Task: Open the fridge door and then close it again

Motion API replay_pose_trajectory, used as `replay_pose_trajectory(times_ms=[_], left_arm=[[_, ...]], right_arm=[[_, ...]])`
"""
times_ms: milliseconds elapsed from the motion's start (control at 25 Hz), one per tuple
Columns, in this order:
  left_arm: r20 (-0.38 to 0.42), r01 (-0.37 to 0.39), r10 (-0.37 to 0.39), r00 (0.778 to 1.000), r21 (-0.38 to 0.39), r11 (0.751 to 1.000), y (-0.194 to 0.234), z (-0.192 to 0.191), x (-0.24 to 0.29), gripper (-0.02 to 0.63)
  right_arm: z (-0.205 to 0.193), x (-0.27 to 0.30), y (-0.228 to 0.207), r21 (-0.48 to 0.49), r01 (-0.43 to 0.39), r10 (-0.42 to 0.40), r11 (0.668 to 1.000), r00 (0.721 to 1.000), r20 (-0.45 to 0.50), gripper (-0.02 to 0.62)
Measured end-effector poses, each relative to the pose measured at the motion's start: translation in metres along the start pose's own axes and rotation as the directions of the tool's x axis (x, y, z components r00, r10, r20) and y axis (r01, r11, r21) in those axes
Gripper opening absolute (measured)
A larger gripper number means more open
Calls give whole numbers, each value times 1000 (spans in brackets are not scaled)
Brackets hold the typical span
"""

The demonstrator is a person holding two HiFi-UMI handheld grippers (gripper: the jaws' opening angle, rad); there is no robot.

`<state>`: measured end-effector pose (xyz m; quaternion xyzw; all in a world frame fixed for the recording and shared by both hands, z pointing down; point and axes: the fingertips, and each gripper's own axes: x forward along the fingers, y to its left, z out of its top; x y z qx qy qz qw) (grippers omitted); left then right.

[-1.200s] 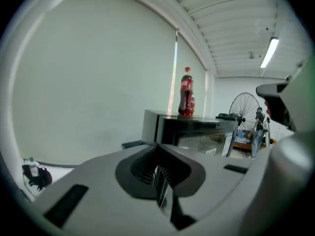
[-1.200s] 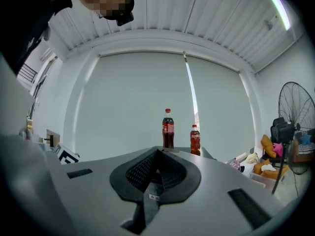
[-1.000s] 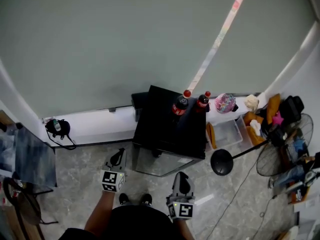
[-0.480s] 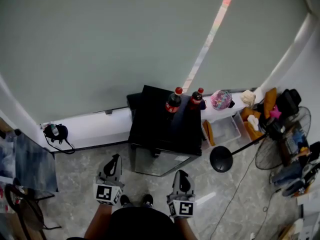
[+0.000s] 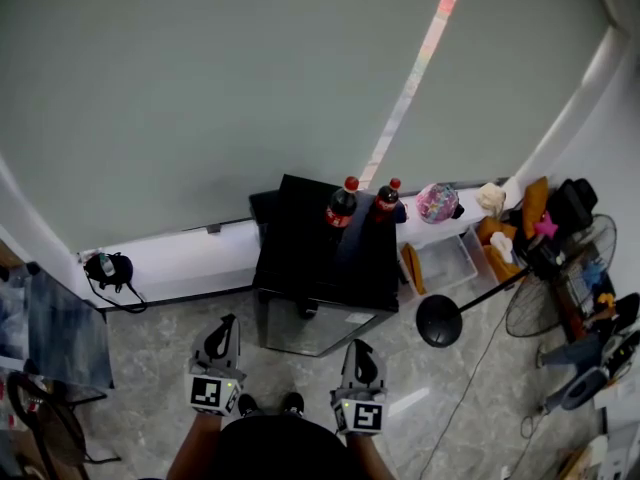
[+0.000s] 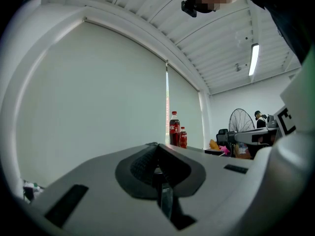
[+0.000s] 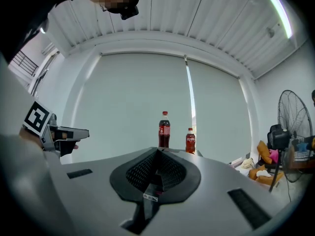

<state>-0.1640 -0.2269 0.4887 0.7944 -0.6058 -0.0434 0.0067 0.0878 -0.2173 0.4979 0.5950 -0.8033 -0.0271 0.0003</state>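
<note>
The left gripper (image 5: 229,321) and the right gripper (image 5: 357,348) each have their jaws pressed together on nothing. The black mini fridge (image 5: 318,256), its door closed, stands ahead of both jaws, apart from them.

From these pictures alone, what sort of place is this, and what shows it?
Probably an office or workroom corner: a small fridge topped with cola bottles, a standing fan, a drawn roller blind.

Faint Coca-Cola label on taller bottle (image 7: 164,130)
</note>
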Motion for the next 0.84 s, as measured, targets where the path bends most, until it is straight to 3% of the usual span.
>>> replay_pose_trajectory(times_ms=[840], left_arm=[[-25,30,-29,999,37,999,0,-12,-1,8]], right_arm=[[2,-5,1,-13,15,-15,1000,1000,13,6]])
